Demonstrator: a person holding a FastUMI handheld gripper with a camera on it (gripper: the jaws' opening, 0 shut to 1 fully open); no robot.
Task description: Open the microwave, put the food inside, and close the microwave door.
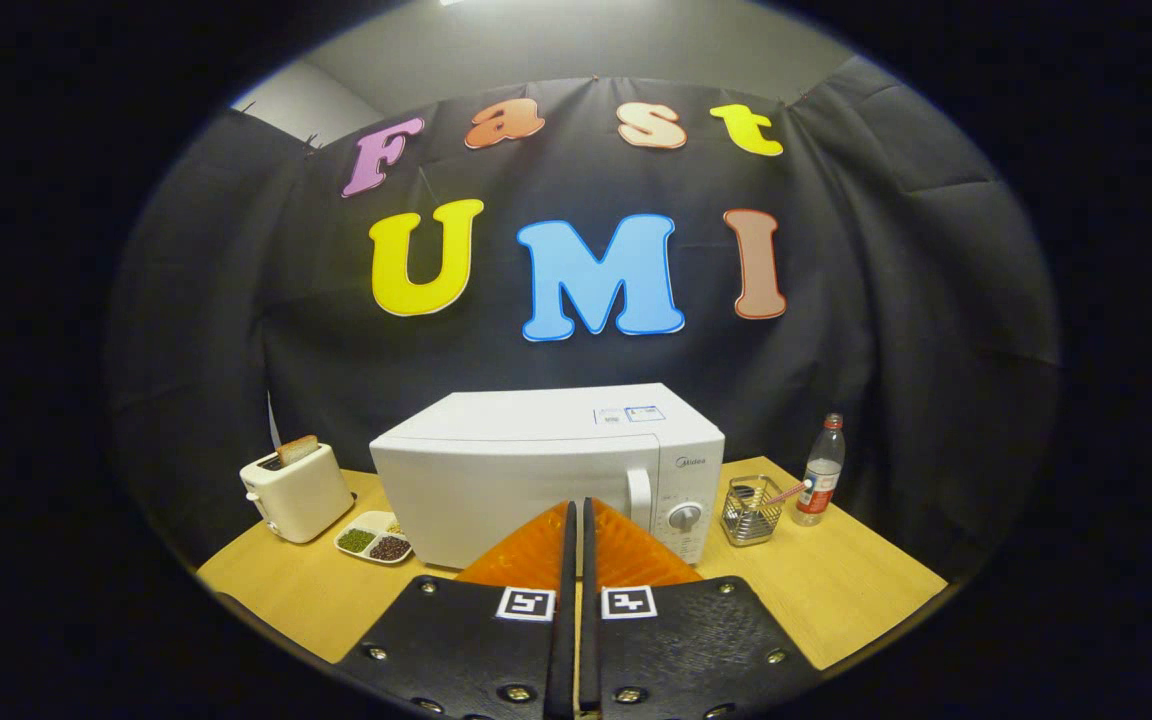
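Gripper view looks level across the wooden table, the gripper raised with its fingers pressed together on nothing, aimed at the closed white microwave just ahead, between a toaster and a wire basket.

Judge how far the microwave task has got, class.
Nothing looks done: the microwave door is shut, its handle untouched. The hand-held gripper has its fingers together, holding nothing, just short of the door. Opening, loading food and closing all remain.
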